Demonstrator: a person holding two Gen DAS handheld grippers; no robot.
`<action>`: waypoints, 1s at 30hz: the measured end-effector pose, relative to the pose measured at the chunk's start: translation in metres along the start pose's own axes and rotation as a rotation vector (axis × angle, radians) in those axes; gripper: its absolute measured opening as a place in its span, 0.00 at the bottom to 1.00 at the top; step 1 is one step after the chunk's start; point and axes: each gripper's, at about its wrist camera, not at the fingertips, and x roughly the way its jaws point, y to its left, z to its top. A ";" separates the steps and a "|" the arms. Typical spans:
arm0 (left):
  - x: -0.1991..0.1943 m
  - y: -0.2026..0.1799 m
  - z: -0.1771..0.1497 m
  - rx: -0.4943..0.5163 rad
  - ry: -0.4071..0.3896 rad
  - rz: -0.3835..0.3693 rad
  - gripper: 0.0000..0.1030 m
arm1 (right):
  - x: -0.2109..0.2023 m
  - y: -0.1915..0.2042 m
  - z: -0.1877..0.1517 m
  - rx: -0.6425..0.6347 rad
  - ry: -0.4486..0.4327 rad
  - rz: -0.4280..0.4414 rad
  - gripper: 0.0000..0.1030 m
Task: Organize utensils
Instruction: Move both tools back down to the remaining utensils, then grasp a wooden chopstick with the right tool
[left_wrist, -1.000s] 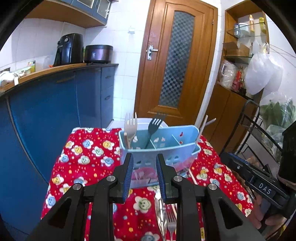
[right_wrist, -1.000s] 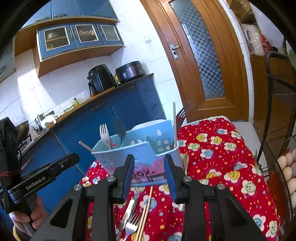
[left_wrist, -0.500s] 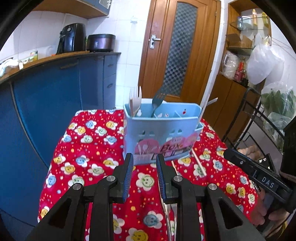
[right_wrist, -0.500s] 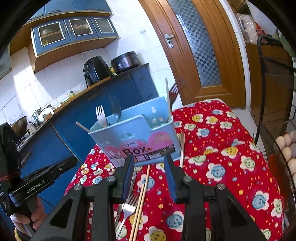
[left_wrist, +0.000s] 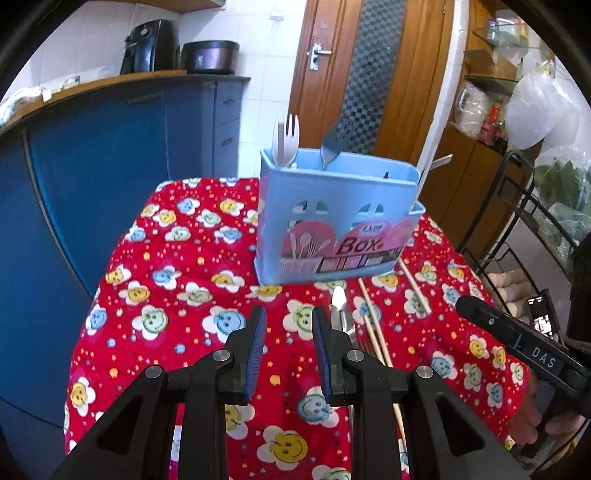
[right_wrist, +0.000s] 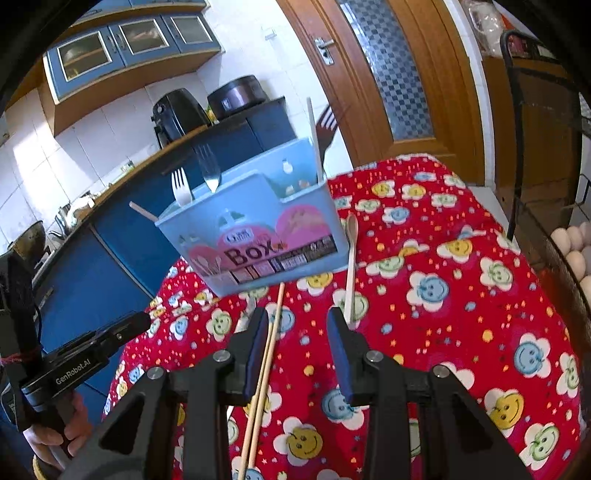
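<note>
Several utensils are lying loose on the tabletop w/ its red flowered cloth, just in front of the box, a light-blue caddy w/ "Box" printed on its front. It is standing upright near the cloth's far edge. A white fork and a metal fork are sticking up out of it; in the right wrist view a dark fork and a pale stick are also poking out at the box's right end.

On the cloth, a pair of chopsticks is running from the box's base toward the camera, passing just inside the right gripper's left jaw. A wooden spoon is lying beside the box's right end, handle reaching to the right jaw. In the left wrist view, metal cutlery is lying just beside the left gripper's right jaw; what kind, can't tell.

Both grippers are hovering over the cloth, jaws partly apart, nothing between the pads, nothing gripped. Each gripper is showing in the other's view, held by a hand at the frame edge.

Behind: blue cabinets, a black appliance and a pot on the counter, a wooden door, eggs at far right.
</note>
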 end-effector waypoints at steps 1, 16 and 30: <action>0.002 0.000 -0.001 0.000 0.007 0.001 0.25 | 0.003 0.000 -0.002 0.004 0.015 0.004 0.35; 0.022 0.016 -0.017 -0.044 0.075 0.027 0.25 | 0.051 0.015 -0.017 -0.003 0.195 0.026 0.34; 0.032 0.023 -0.023 -0.059 0.101 0.012 0.25 | 0.079 0.017 -0.019 0.016 0.278 0.039 0.19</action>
